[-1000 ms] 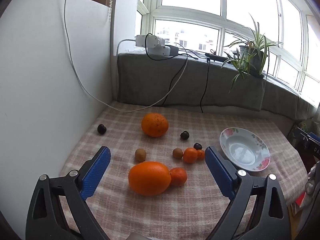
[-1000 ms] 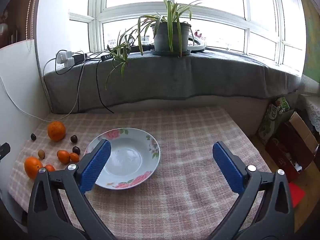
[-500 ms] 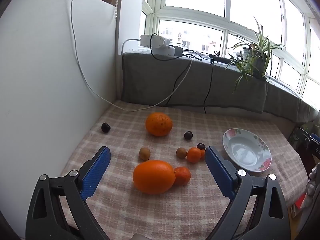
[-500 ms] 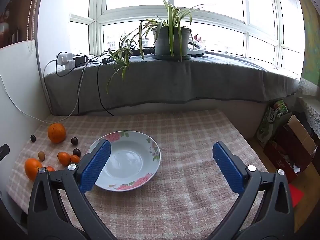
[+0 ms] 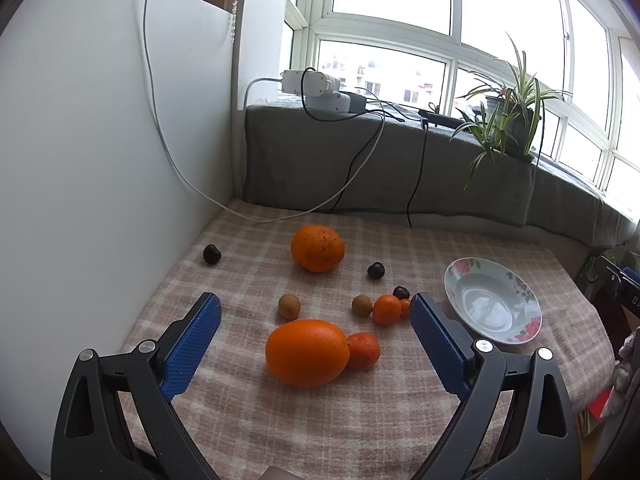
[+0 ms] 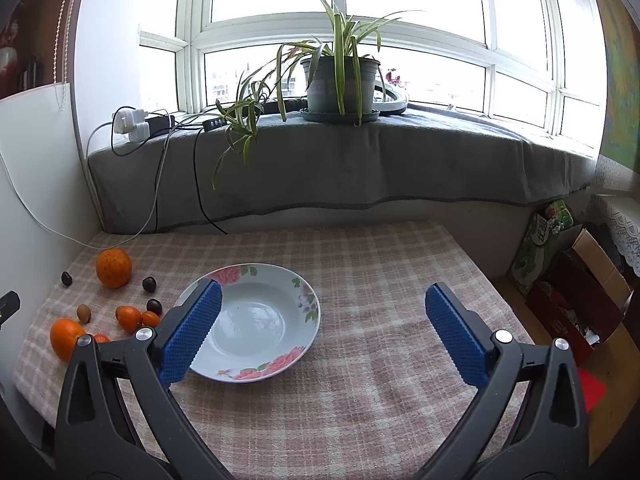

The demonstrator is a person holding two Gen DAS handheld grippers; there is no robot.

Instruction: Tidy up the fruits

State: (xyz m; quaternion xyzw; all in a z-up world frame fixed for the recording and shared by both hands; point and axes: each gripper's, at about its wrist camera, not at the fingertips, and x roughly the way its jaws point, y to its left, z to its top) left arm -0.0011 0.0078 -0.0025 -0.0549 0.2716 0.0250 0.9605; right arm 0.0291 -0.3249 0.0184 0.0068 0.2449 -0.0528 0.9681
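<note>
- Checked cloth (image 5: 360, 420) was seen covering the table, with a white panel (image 5: 100, 160) along its left edge and a grey-draped windowsill (image 6: 360, 160) behind.
- Fruit was laid at the cloth's left end: a large smooth orange (image 5: 307, 352) nearest the left gripper, touched on its right by a small mandarin (image 5: 363, 351).
- Farther back, a speckled orange (image 5: 317, 248) was set apart, with dark chestnut-like pieces near the panel (image 5: 212, 254) and to its right (image 5: 376, 270).
- Between these rows, two small brown fruits (image 5: 289, 306) were seen, the right one just beside a mandarin (image 5: 386, 309) and a smaller orange fruit partly hidden by a blue pad.
- A floral plate (image 6: 256, 320) was left empty, well apart from the large oranges, to the right of the cluster.
- The left gripper (image 5: 315, 312) was held wide apart, grasping nothing, above the near fruit.
- The right gripper (image 6: 322, 300) was likewise spread and empty, its left pad overlapping the plate's rim in the picture.
- Only the left wrist view gave the fruits in detail; in the right wrist view they were reduced to small shapes at the left margin.
- Only the right wrist view showed the bare cloth right of the plate, the table's right edge, and a cardboard box (image 6: 580, 308) on the floor beyond.
- A potted spider plant (image 6: 340, 84) and chargers with cables (image 5: 316, 88) were kept on the sill, off the cloth except for one white cable.
</note>
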